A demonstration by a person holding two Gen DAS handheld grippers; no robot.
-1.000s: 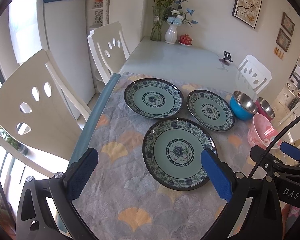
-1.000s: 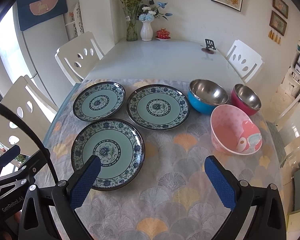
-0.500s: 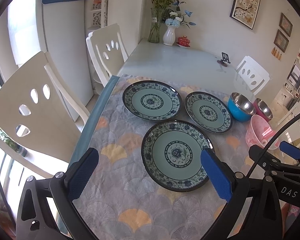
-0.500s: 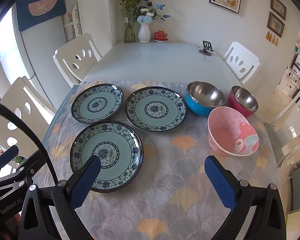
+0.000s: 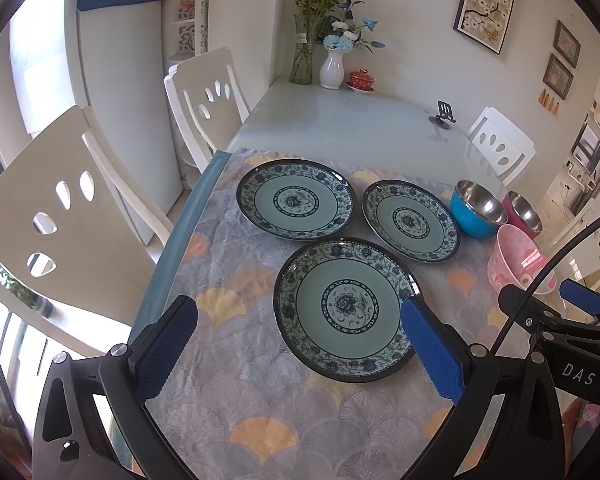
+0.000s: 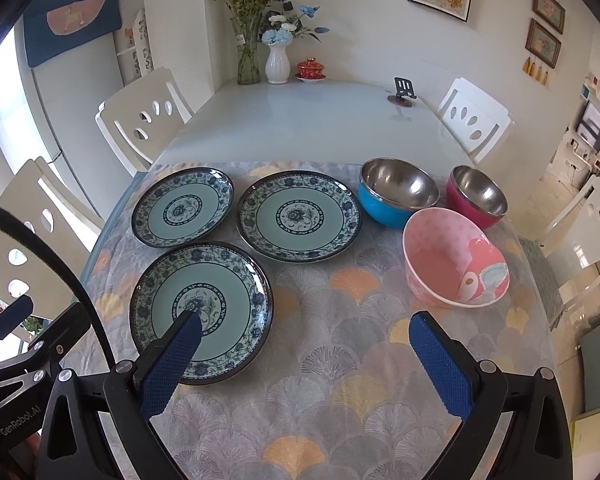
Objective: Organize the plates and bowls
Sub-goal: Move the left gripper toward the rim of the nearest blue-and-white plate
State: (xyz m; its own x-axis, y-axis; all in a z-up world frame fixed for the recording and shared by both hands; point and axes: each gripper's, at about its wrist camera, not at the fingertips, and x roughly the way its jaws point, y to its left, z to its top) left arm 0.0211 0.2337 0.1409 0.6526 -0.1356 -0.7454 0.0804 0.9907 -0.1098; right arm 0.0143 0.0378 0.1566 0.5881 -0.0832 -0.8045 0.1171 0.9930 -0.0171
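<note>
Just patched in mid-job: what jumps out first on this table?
Three matching blue-and-green floral plates lie in a triangle on the patterned cloth, the nearest plate close in front of the open left tool. To their right sit three bowls: a blue bowl and a magenta bowl with steel insides, and a pink bowl nearer, ahead of the open right tool. Nothing is stacked yet.

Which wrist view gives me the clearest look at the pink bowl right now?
The right wrist view: the pink bowl sits whole and unblocked, tipped so its inside shows. In the left wrist view the same bowl lies near the right edge, seen from the side, partly behind the right gripper's frame and a black cable.
</note>
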